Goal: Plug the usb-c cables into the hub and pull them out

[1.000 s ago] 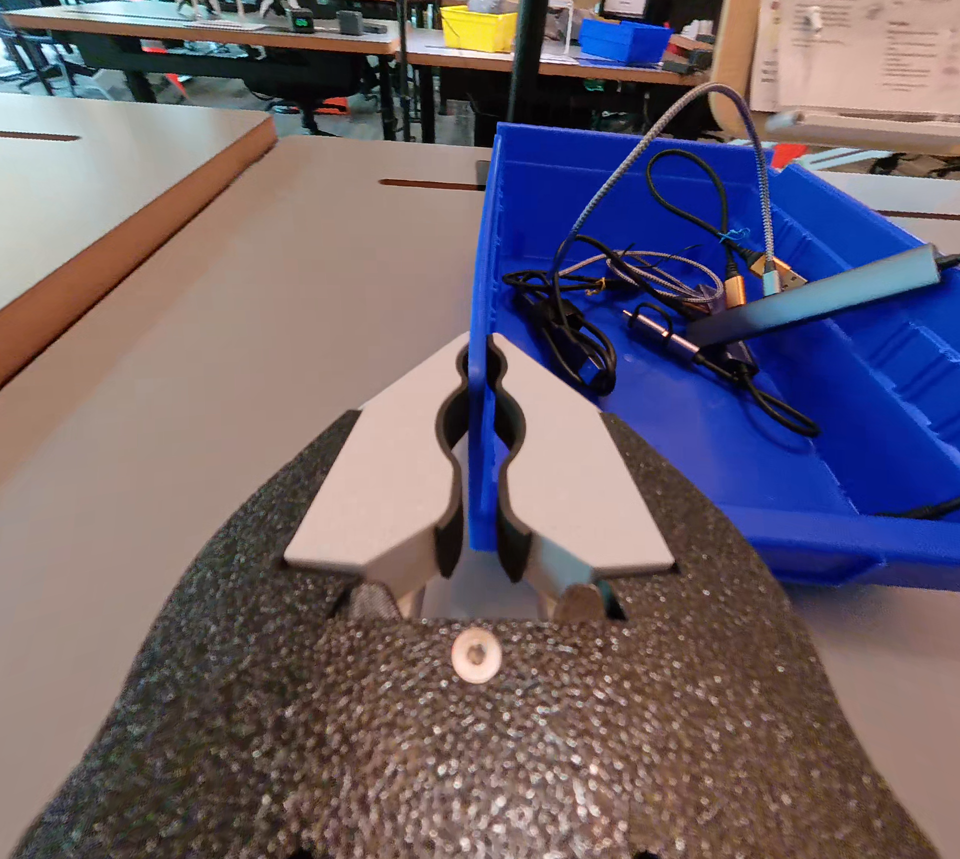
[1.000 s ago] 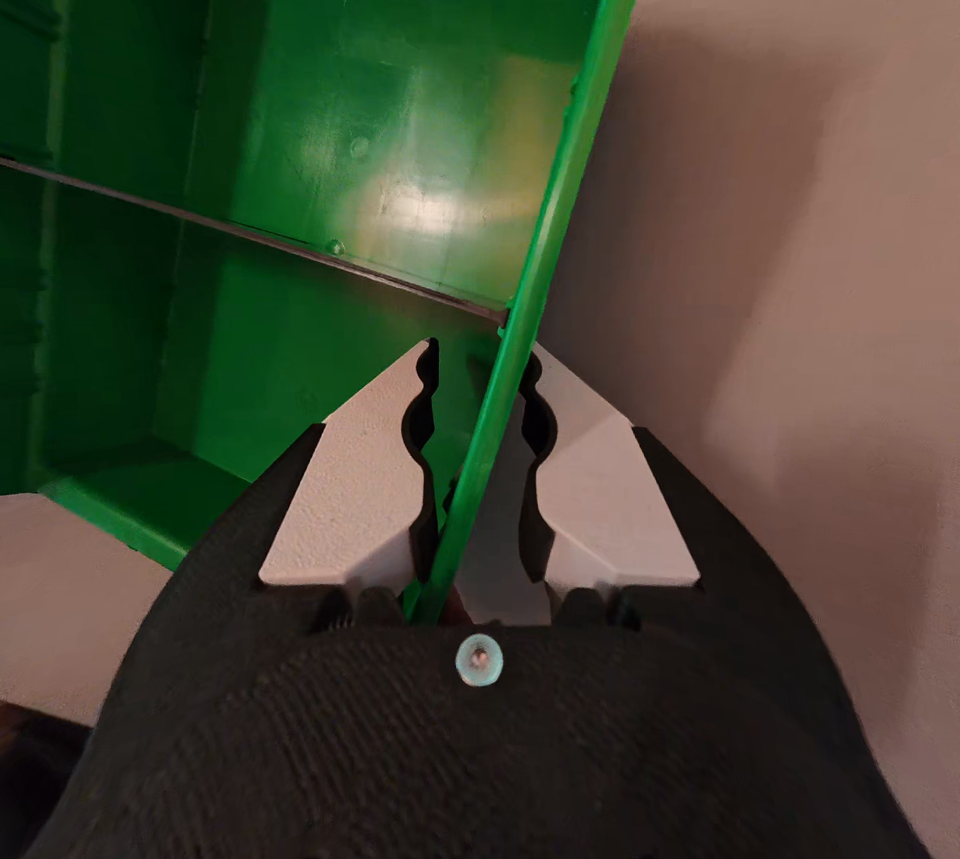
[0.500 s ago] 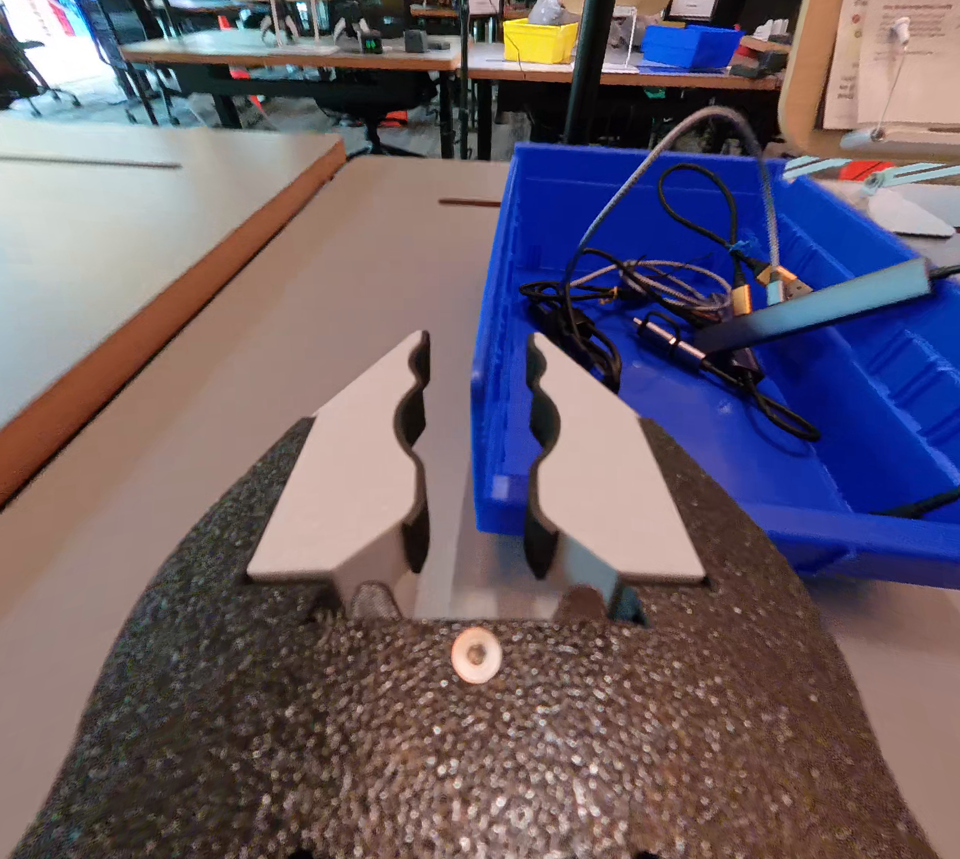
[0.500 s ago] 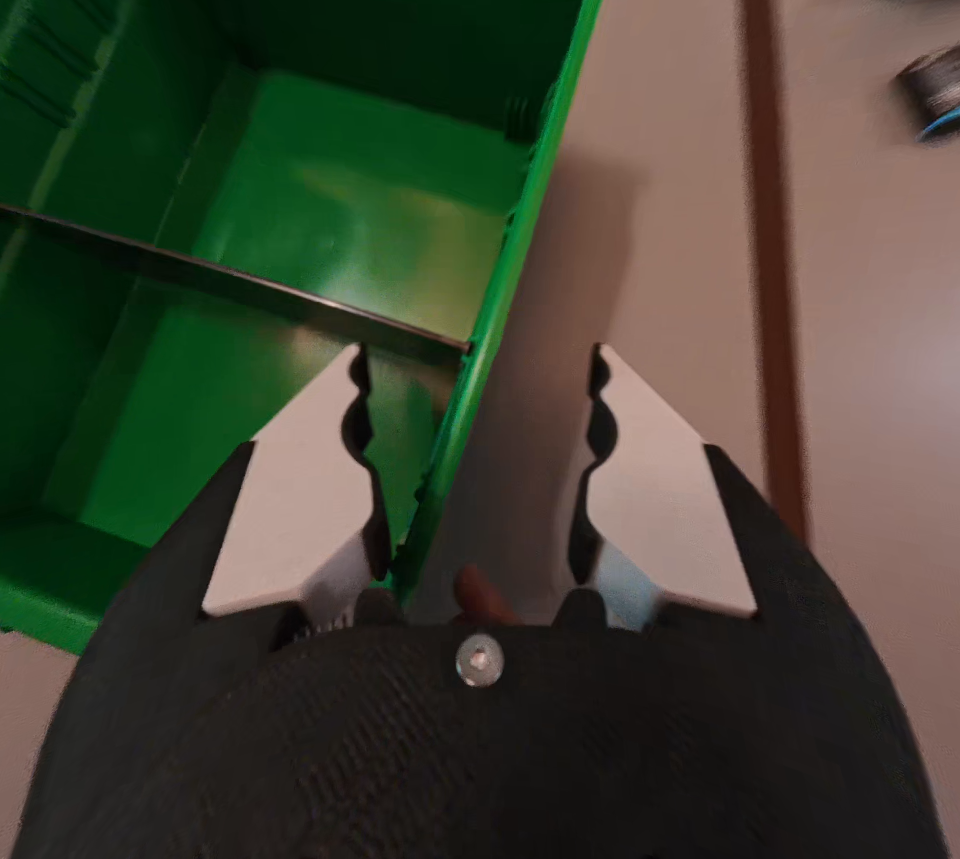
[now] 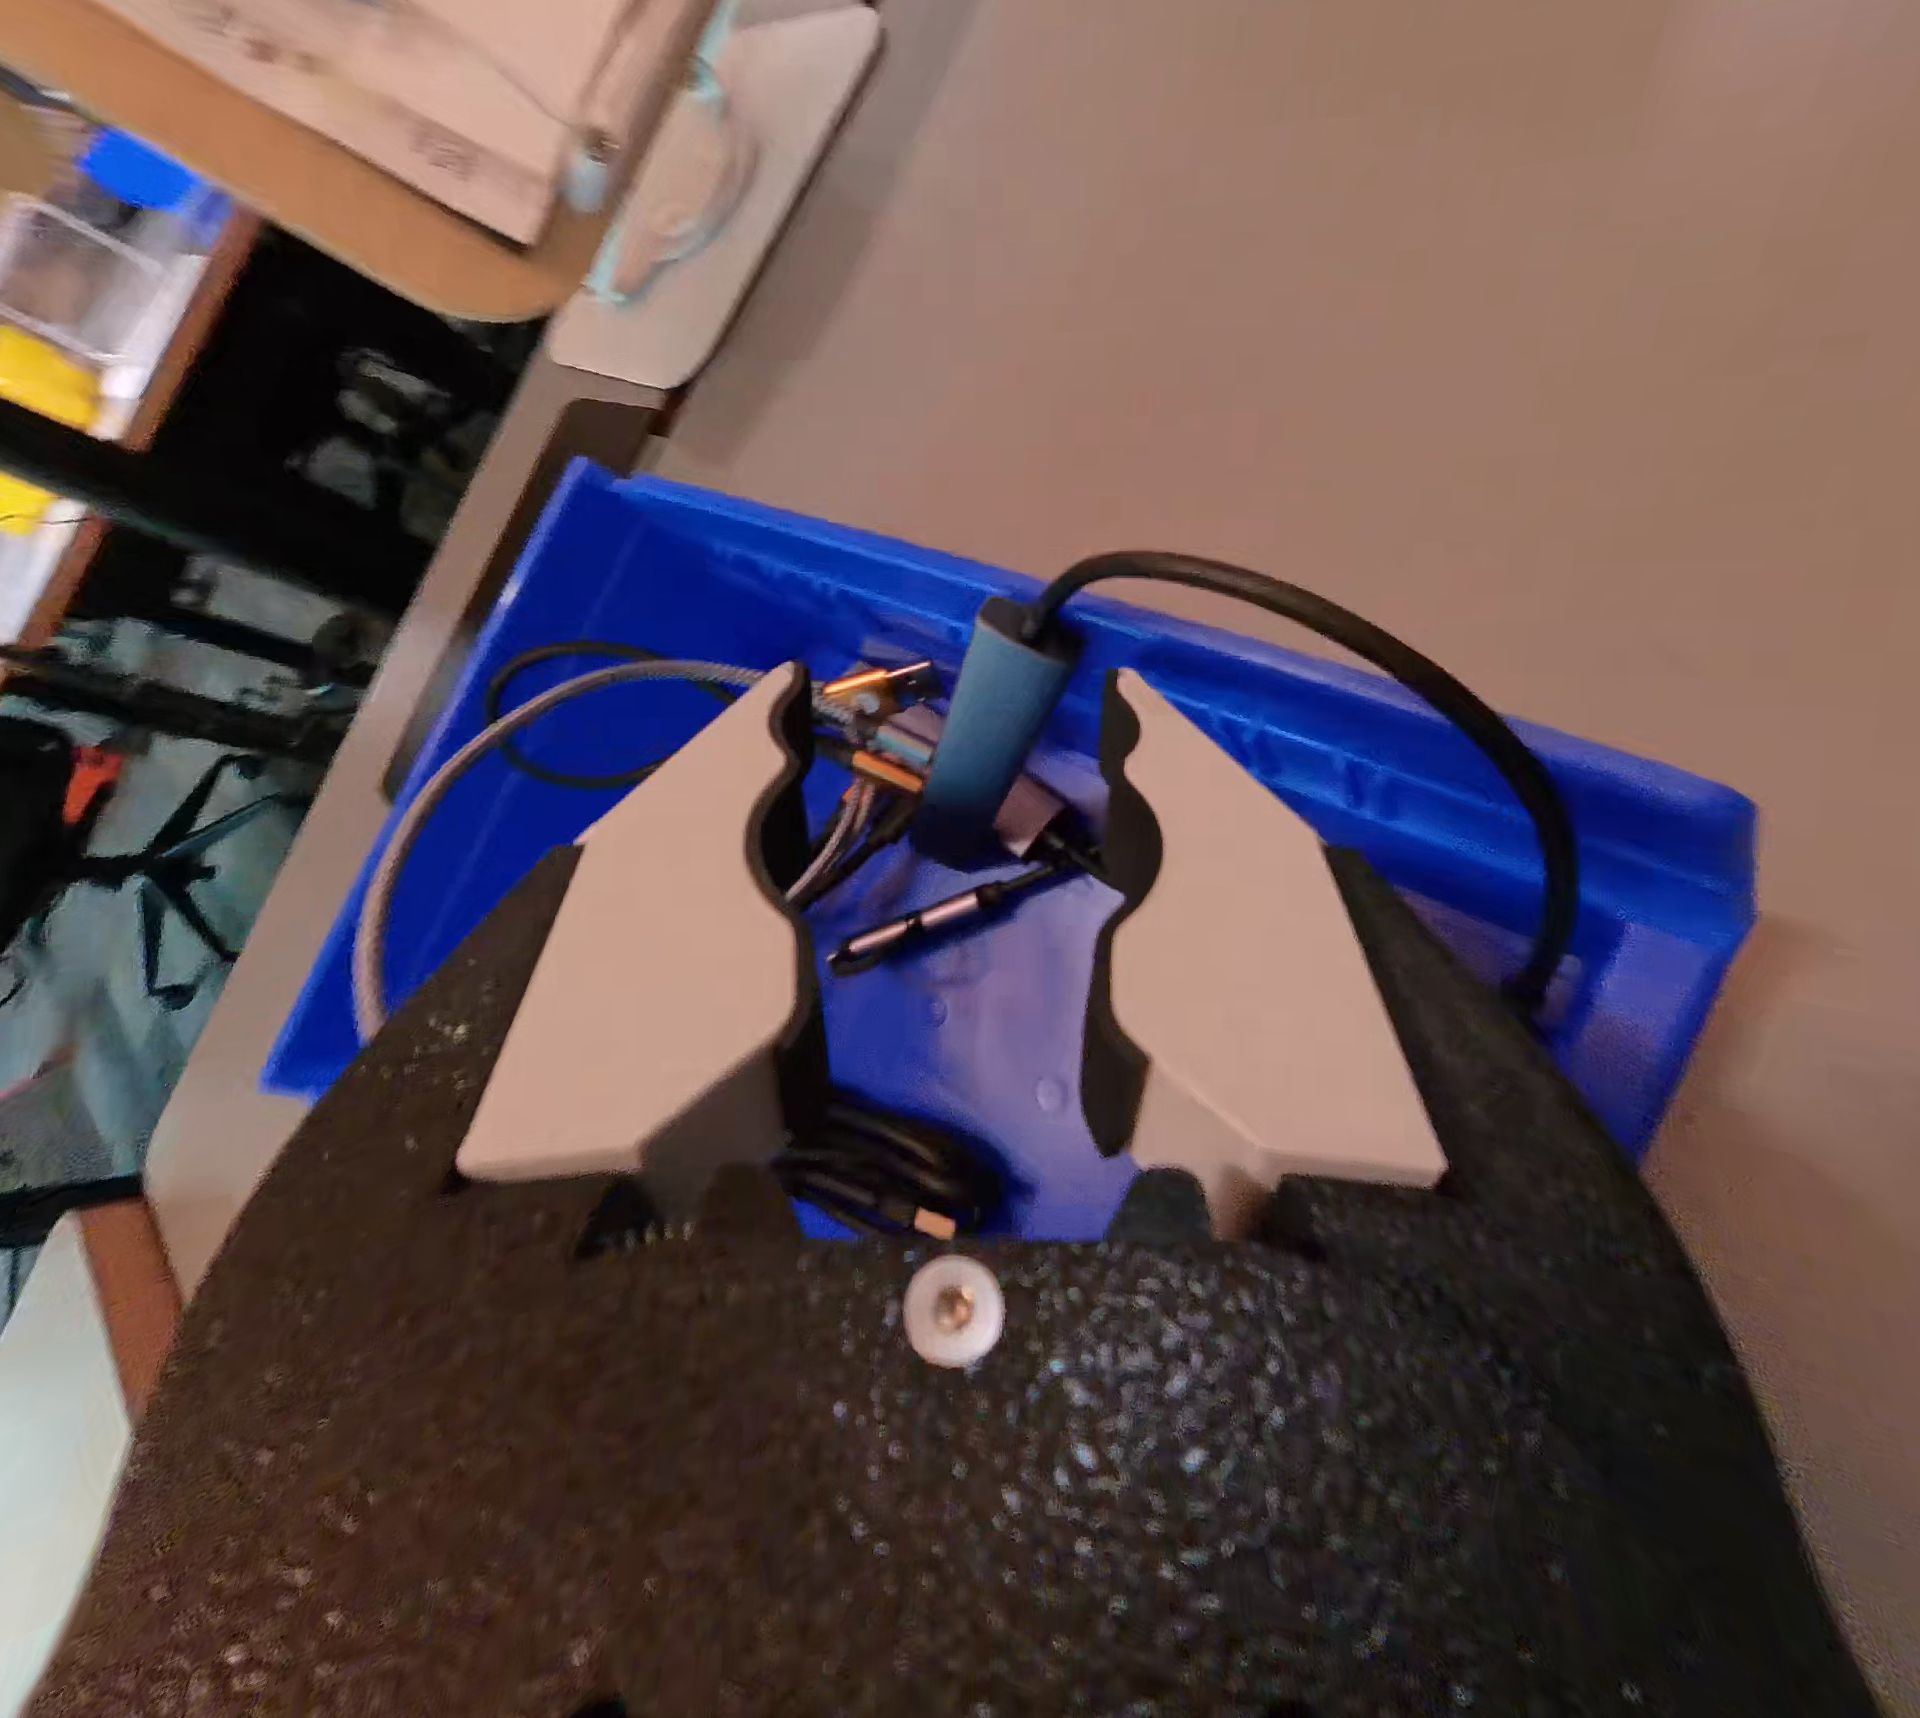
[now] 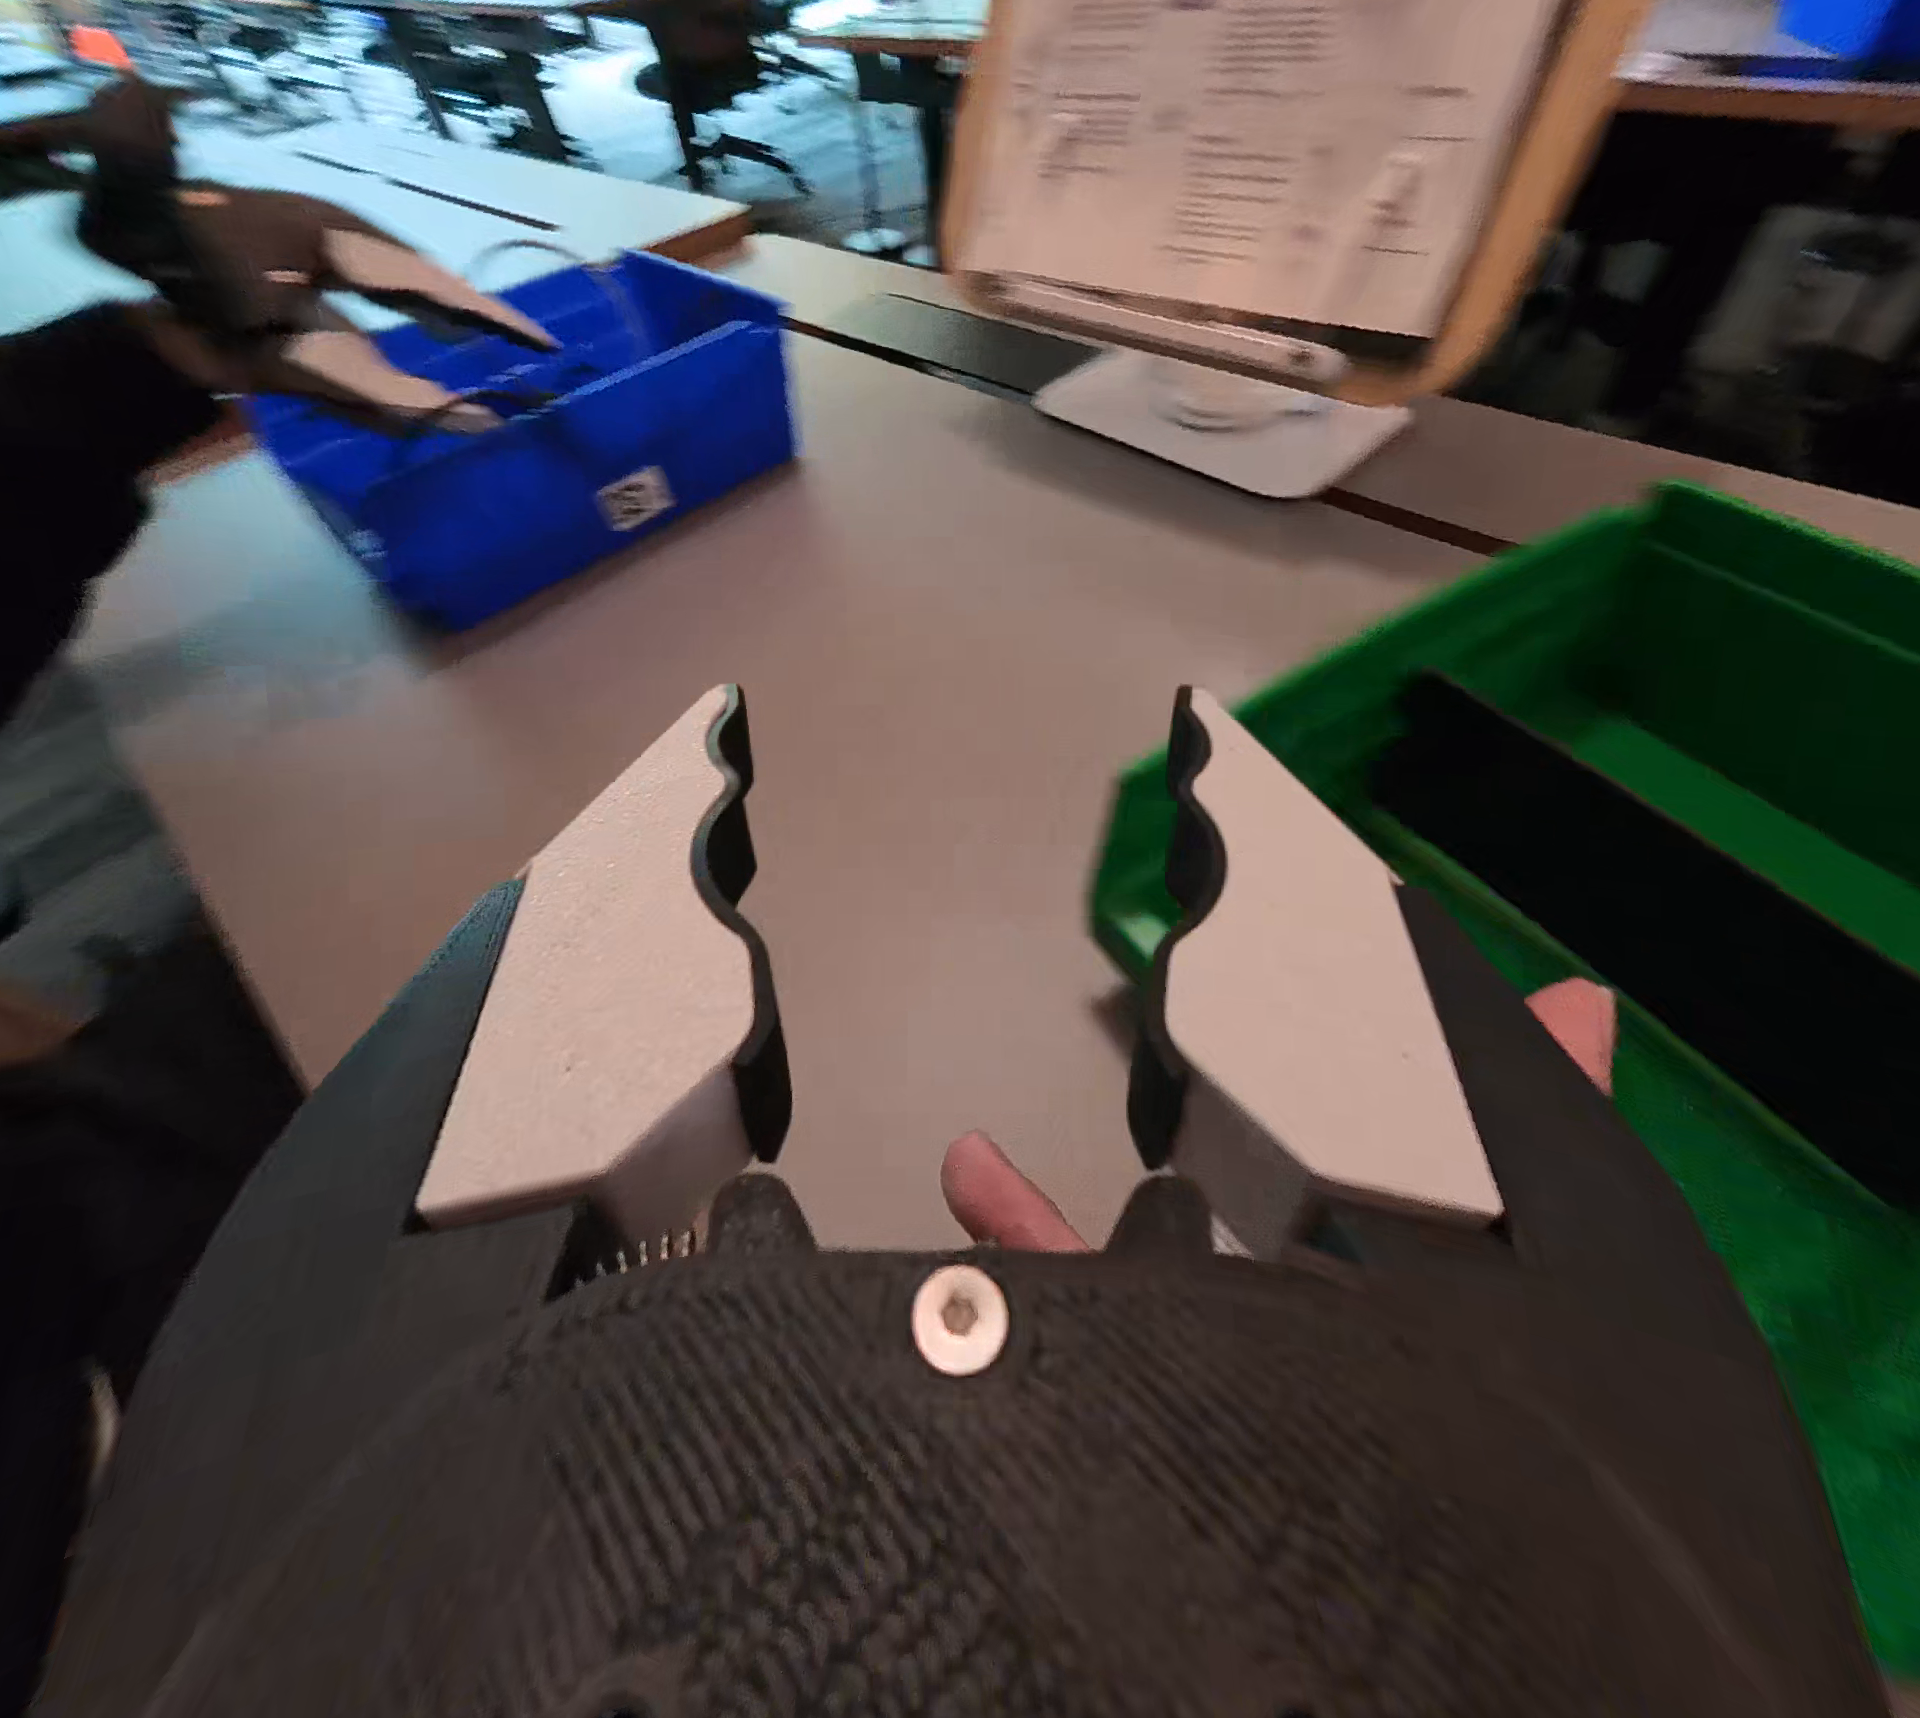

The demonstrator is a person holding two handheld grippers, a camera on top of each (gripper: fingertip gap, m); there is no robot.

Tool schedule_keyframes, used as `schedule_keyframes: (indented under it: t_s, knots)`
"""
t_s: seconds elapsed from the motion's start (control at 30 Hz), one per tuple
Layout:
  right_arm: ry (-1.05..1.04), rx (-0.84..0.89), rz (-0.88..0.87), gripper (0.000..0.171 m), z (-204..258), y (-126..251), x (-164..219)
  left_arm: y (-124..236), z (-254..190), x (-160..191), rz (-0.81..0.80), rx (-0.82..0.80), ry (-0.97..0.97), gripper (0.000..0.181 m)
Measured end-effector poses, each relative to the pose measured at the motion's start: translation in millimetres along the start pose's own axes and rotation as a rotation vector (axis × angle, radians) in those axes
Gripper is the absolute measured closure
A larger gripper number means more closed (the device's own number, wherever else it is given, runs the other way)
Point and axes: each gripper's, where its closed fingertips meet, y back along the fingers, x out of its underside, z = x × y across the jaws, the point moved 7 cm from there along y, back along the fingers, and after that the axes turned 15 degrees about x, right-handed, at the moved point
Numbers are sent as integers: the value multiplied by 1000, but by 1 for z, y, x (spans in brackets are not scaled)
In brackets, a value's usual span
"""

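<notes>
A blue bin (image 5: pixel 1642 847) on the table holds a grey hub (image 5: pixel 992 712) that leans on the far wall with its black lead arching over the rim, several tangled USB-C cables (image 5: pixel 873 733) with orange-gold plugs, and a black coiled cable (image 5: pixel 883 1180). My left gripper (image 5: pixel 951 702) is open and empty, hovering above the bin and pointing down into it. My right gripper (image 6: pixel 956 712) is open and empty above the table, next to a green bin (image 6: pixel 1174 785). The right wrist view also shows the blue bin (image 6: pixel 582 473) and the left gripper (image 6: pixel 488 359) over it.
The green bin has a black divider (image 6: pixel 1662 899). A clipboard stand with a paper sheet (image 6: pixel 1278 68) on a white base (image 6: pixel 1226 421) stands at the table's far edge. A person's fingers (image 6: pixel 997 1190) show under the right gripper. Other desks and chairs are behind. There is about 45 cm between the tips of the two grippers.
My left gripper let go of the blue bin's wall, opened wide, and swung up over the bin to look down into it. My right gripper released the green bin's wall, opened, and tilted up to face across the table.
</notes>
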Motion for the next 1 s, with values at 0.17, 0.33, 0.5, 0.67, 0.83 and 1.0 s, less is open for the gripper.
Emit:
schedule_keyframes:
  t_s: [0.17,0.33,0.5,0.67,0.83,1.0]
  knots:
    - [15,-176,-7,95,65,-25,12,-21,5,2,27,93,2,160]
    - [76,-200,41,93,85,-44,11,-27,-3,14,80,117,-19,143]
    - [128,-217,49,93,94,-44,15,-33,3,15,139,38,-107,128]
    - [124,-214,47,92,91,-40,19,-49,6,19,195,33,-182,155]
    - [124,-180,30,91,82,-34,20,-25,18,6,127,-24,-99,159]
    - [80,-154,25,91,73,-36,20,57,38,-53,-111,-154,-32,160]
